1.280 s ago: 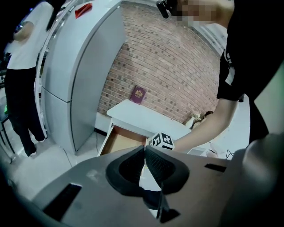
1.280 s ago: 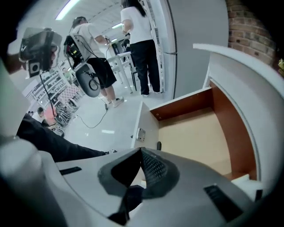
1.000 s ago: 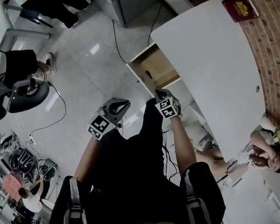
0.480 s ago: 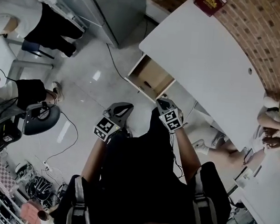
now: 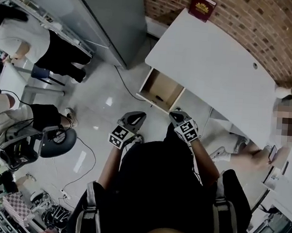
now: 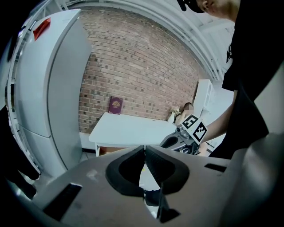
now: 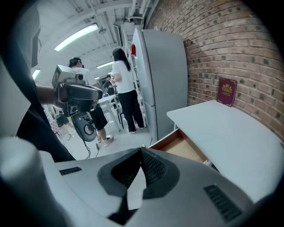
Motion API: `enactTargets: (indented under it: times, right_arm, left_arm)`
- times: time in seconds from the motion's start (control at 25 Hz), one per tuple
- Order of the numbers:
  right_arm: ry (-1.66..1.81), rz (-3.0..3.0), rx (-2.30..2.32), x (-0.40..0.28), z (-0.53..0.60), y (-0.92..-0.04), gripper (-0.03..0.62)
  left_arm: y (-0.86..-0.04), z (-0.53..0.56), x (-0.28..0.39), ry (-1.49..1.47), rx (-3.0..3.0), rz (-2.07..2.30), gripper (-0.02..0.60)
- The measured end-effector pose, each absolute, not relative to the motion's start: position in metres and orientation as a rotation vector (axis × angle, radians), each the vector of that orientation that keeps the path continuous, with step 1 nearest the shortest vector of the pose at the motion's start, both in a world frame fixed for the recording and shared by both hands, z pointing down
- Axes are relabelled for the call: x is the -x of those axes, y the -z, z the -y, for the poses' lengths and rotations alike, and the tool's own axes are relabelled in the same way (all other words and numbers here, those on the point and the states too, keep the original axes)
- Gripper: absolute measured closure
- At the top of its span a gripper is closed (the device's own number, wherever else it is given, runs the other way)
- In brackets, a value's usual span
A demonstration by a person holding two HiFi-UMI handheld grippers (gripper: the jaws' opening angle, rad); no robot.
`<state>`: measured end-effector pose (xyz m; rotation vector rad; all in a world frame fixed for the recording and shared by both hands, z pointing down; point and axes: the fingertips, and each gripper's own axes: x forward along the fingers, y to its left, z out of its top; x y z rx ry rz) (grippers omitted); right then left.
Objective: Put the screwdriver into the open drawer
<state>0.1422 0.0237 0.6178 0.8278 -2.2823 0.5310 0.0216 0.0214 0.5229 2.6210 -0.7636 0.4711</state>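
The drawer (image 5: 168, 87) stands pulled out from under the desk's (image 5: 214, 68) near edge, close to the corner beside the tall grey cabinet (image 5: 113, 16), and its top is open. On its tan bottom, toward the front panel, lies a small dark sliver, the screwdriver (image 5: 159, 97), too small to show detail. Open tiled floor (image 5: 102, 93) lies between the drawer's front and the person, crossed only by a thin black cable (image 5: 124, 83). Both grippers hang over that floor, apart from the drawer: the left gripper (image 5: 136, 118) off the front panel's left end, the right gripper (image 5: 177, 115) just off its right corner. The left one's fingers (image 6: 126, 170) meet at the tips with nothing between them; the right one's fingers (image 7: 155, 170) are likewise closed and empty. The white desk top carries a red book (image 5: 202, 6) at its far corner, against the brick wall (image 5: 261, 32). People and an office chair (image 5: 59, 141) are well off to the left.
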Motion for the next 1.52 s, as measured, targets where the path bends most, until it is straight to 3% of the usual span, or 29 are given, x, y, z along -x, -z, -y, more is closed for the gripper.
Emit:
enactTargets:
  times: [0.68,1.52]
  right_arm:
    - [-0.425,2.378,-0.87,-0.104,-0.047,-0.557,0.537]
    - [-0.409,2.357,-0.822,-0.092,-0.068,-0.561,0.537]
  left_arm:
    - [-0.504,-0.037,0.002,-0.349,-2.659,0.782,0.56]
    - [-0.512,-0.051,0.021,-0.32,-2.637,0.816,0.559]
